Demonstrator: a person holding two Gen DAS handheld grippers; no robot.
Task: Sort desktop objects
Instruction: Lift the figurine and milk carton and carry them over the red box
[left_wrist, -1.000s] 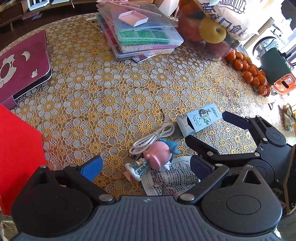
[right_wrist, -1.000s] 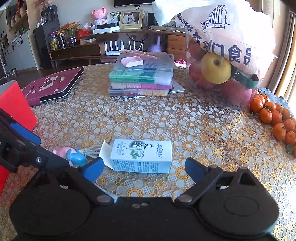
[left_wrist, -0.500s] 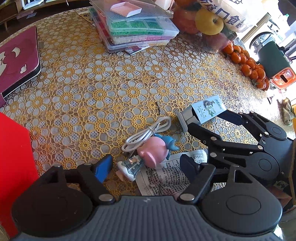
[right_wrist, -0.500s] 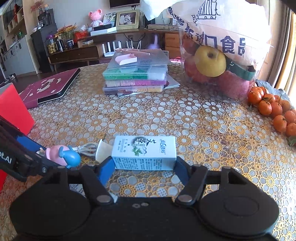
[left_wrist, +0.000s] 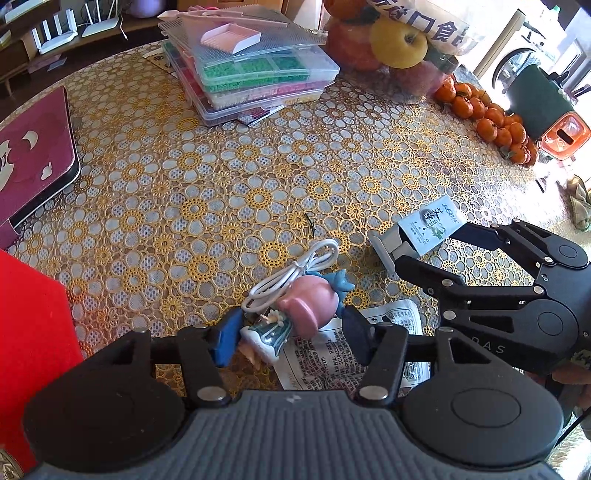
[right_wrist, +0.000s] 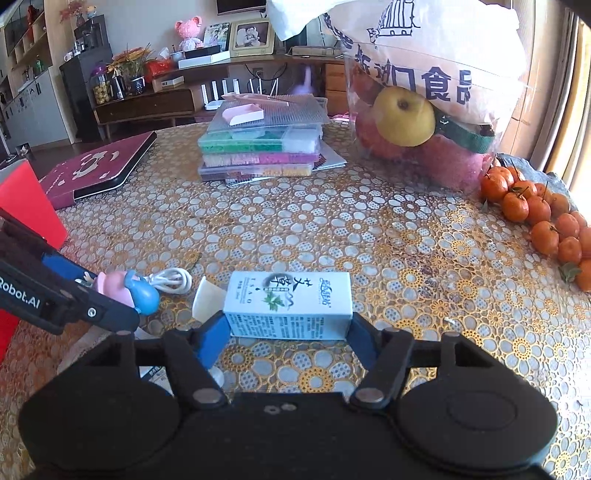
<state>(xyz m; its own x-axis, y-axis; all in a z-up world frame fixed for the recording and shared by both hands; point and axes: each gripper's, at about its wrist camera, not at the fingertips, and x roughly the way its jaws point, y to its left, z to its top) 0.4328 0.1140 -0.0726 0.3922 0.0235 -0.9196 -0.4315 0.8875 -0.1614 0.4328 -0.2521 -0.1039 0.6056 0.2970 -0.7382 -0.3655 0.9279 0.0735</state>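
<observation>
Now the right gripper is clamped on the ends of the light, crushable white-and-blue cardboard box lying on the desk; a second ago its jaws stood wide. The left gripper, narrower than before, brackets the hard pink-and-blue toy figurine without clamping; its waist suits.

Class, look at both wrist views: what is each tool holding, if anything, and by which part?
The right tool clamps the small white box across its two short ends. The left tool brackets the pink figurine around its middle; whether its pads actually touch cannot be told.
</observation>
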